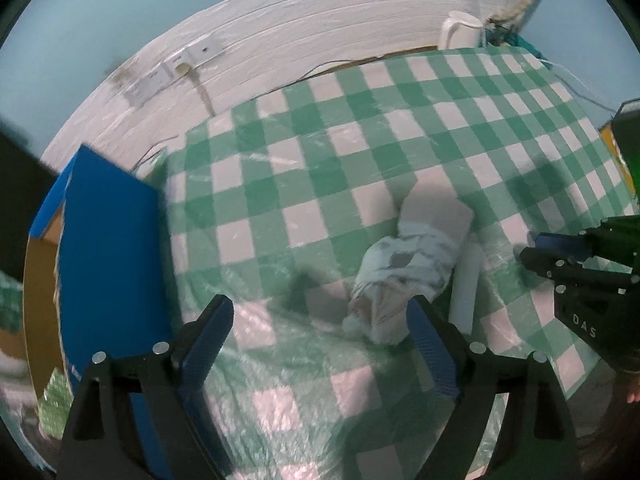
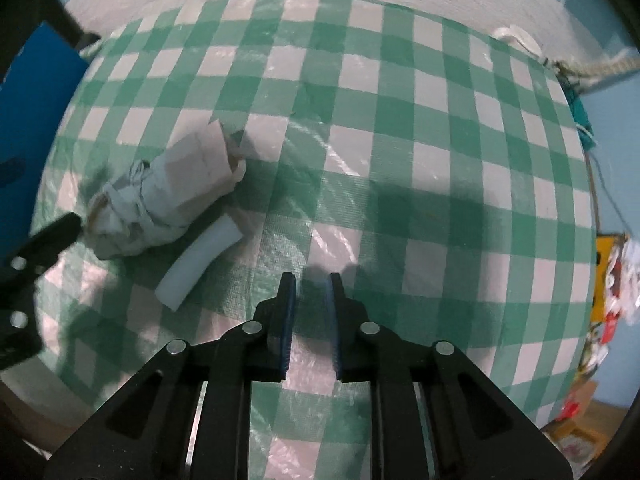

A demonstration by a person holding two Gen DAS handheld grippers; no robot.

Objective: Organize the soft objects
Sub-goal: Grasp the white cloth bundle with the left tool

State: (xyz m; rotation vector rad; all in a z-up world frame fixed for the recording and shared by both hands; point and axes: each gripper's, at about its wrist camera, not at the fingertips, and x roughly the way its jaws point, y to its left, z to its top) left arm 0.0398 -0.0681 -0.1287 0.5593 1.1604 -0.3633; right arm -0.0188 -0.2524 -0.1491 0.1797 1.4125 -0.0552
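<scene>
A crumpled white cloth bundle [image 1: 404, 272] lies on the green-and-white checked tablecloth [image 1: 320, 152], with a pale paper bag [image 1: 436, 208] behind it and a white foam tube [image 1: 466, 288] at its right. My left gripper [image 1: 320, 320] is open, its right finger next to the bundle. In the right wrist view the bundle [image 2: 136, 208], bag [image 2: 200, 164] and tube [image 2: 200, 260] lie at the left. My right gripper [image 2: 311, 280] is nearly closed and empty, apart from them; it also shows in the left wrist view [image 1: 560, 256].
A blue box [image 1: 108, 248] with an open lid stands at the table's left edge. A white jug [image 1: 458, 30] stands at the far right corner by the white wall [image 1: 320, 28]. Colourful packets [image 2: 612, 288] hang past the table's right edge.
</scene>
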